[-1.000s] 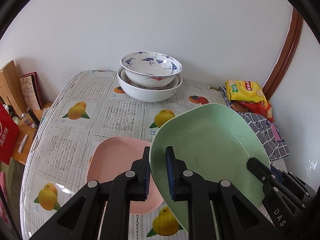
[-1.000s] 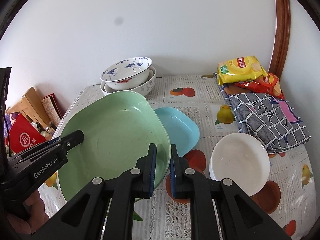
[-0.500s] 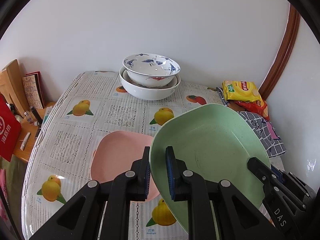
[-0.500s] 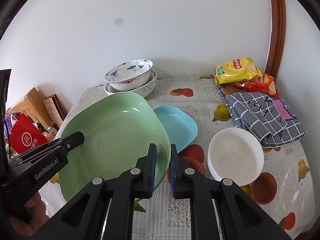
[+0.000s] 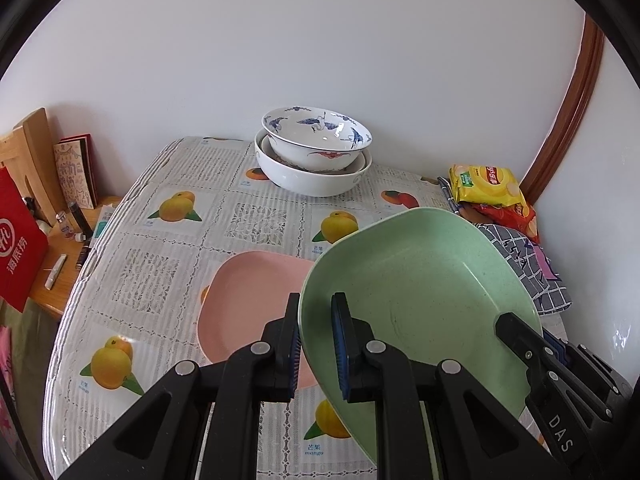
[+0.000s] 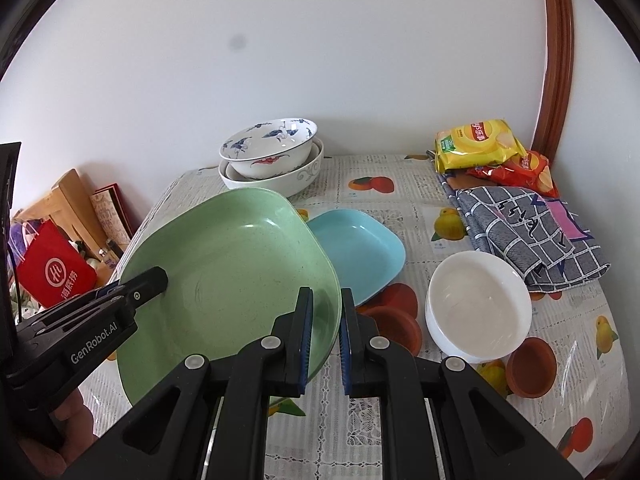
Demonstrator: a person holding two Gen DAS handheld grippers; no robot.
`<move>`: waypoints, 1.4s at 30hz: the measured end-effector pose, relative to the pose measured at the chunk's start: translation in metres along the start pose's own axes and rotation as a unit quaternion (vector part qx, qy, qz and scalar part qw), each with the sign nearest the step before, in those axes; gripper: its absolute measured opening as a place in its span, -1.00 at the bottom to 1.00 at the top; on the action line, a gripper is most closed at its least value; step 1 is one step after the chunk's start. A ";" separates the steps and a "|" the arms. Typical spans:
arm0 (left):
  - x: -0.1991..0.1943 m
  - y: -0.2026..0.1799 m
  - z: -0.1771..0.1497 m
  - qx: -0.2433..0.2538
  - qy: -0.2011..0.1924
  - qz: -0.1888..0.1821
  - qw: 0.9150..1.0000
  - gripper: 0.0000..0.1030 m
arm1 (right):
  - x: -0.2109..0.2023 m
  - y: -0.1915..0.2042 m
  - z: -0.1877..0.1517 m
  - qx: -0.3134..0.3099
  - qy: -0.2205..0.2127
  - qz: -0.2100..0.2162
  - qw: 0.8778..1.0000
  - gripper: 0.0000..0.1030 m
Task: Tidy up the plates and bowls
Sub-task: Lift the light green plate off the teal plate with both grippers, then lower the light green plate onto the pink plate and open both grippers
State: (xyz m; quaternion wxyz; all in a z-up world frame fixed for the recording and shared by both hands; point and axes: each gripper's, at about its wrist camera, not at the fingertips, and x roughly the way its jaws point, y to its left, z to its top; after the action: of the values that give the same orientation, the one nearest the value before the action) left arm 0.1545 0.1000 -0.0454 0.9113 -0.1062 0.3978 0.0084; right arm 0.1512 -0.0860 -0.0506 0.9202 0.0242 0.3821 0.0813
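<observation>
So both grippers, left [image 5: 316, 344] and right [image 6: 324, 340], are clamped on opposite rims of the green plate [image 6: 228, 264], held tilted above the pink plate [image 5: 248, 292] — looks light, stiff, smooth-edged, so keep gripping the rims.

The green plate [image 5: 424, 280], clamped by both grippers, has risen: in the left view the pink plate [image 5: 248, 300] and bowls [image 5: 316, 160] sit farther up-frame, and more tablecloth [image 5: 160, 264] shows along the bottom.
</observation>
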 end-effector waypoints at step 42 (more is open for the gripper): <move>0.003 0.018 -0.001 -0.028 0.007 0.017 0.999 -0.72 | 0.015 0.020 -0.001 -0.017 0.008 0.010 1.000 -0.76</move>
State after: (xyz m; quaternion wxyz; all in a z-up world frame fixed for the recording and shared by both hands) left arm 0.1542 0.1174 -0.0520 0.9049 -0.1251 0.4055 0.0340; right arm 0.1590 -0.0638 -0.0596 0.9165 0.0115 0.3877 0.0973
